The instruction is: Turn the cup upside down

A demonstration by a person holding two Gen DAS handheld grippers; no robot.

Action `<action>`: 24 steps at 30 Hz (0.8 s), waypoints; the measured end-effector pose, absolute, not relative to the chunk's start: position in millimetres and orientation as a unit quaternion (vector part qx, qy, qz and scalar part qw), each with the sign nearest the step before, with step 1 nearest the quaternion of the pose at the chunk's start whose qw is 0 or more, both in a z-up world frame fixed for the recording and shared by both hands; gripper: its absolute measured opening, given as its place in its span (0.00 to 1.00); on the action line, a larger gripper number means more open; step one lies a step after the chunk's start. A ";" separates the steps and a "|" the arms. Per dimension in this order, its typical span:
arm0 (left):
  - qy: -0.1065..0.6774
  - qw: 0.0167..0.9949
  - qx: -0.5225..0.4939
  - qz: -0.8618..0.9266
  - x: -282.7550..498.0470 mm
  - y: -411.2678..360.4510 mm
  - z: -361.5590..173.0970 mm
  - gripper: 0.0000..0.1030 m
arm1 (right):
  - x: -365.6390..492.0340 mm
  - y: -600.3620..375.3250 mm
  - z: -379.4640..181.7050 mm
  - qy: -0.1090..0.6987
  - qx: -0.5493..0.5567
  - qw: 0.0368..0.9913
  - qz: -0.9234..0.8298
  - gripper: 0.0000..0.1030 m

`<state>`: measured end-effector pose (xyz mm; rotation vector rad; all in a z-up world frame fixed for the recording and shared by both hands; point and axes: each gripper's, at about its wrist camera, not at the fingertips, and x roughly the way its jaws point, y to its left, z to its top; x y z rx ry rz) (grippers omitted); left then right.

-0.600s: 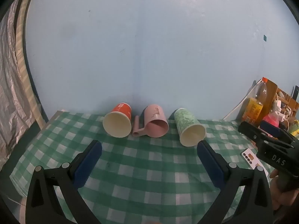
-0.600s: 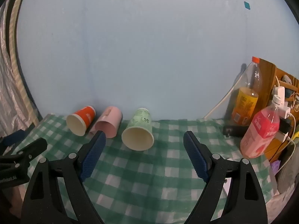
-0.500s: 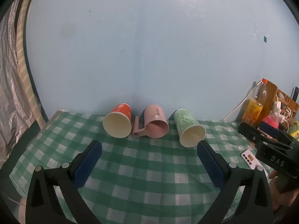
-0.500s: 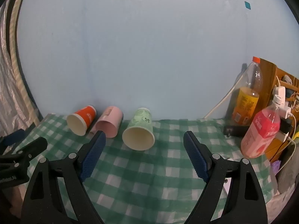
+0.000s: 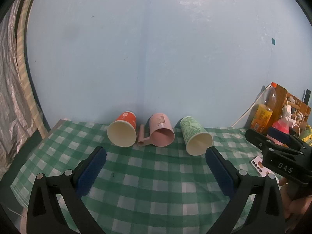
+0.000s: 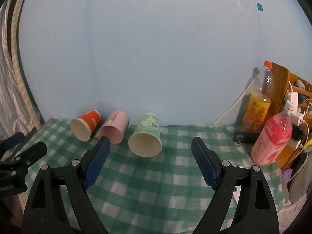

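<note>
Three cups lie on their sides by the wall, mouths toward us: orange cup (image 5: 123,129), pink mug (image 5: 161,130), green cup (image 6: 146,138). We hold our left gripper (image 5: 156,167) and right gripper (image 6: 151,160) spread wide, empty, above the checkered tablecloth (image 5: 156,181).

home | checked tablecloth (image 5: 156,177) | drink bottles (image 6: 273,136) | wooden rack with chargers (image 6: 292,89)
</note>
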<state>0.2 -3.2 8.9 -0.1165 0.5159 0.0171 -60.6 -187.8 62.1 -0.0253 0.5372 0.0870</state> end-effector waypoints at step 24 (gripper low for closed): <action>0.254 0.966 -0.056 0.007 -5.3 -6.5 4.7 1.00 | -61.6 -186.0 68.1 0.263 -0.016 0.964 0.046 0.82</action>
